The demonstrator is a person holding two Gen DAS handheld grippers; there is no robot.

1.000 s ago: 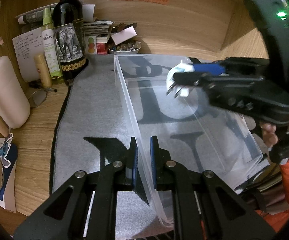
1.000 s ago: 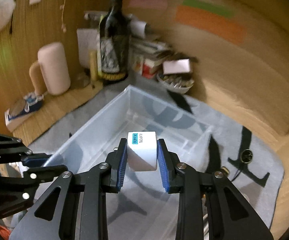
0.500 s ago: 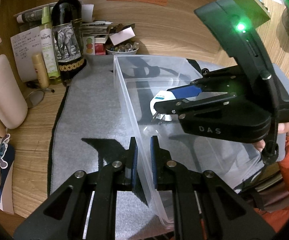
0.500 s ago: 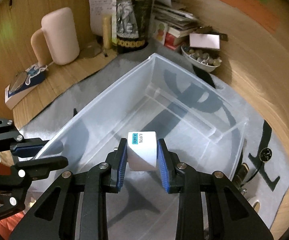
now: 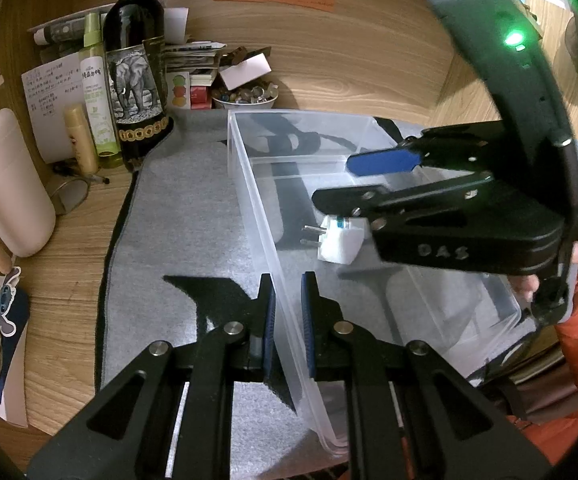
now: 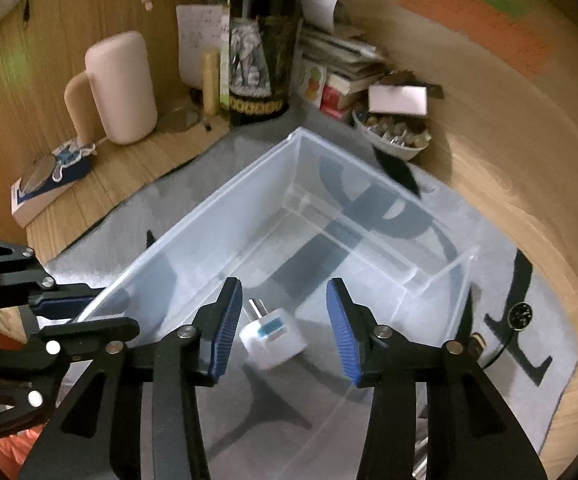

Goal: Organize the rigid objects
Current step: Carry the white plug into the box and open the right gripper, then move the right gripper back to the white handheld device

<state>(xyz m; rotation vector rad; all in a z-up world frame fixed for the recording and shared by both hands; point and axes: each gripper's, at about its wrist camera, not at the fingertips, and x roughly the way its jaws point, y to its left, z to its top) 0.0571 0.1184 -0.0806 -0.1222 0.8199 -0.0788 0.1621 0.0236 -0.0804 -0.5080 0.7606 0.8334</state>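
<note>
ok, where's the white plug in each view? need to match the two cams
Left wrist: plug right of centre, inside the clear bin, just under the right tool's lower finger, prongs pointing left.
Right wrist: plug low centre, loose between the opening pads of the right tool, over the bin floor.
Shared landmark: wine bottle with the elephant label, beyond the bin.

- We see a white plug adapter [image 6: 273, 338] with a teal label.
- Our clear bin [image 6: 217, 196] sits on a grey mat [image 5: 193, 216] with black lettering.
- At eleven o'clock, a dark bottle [image 5: 135, 68] bears an elephant print.
- Wood-grain worktop [image 5: 65, 272].
</note>
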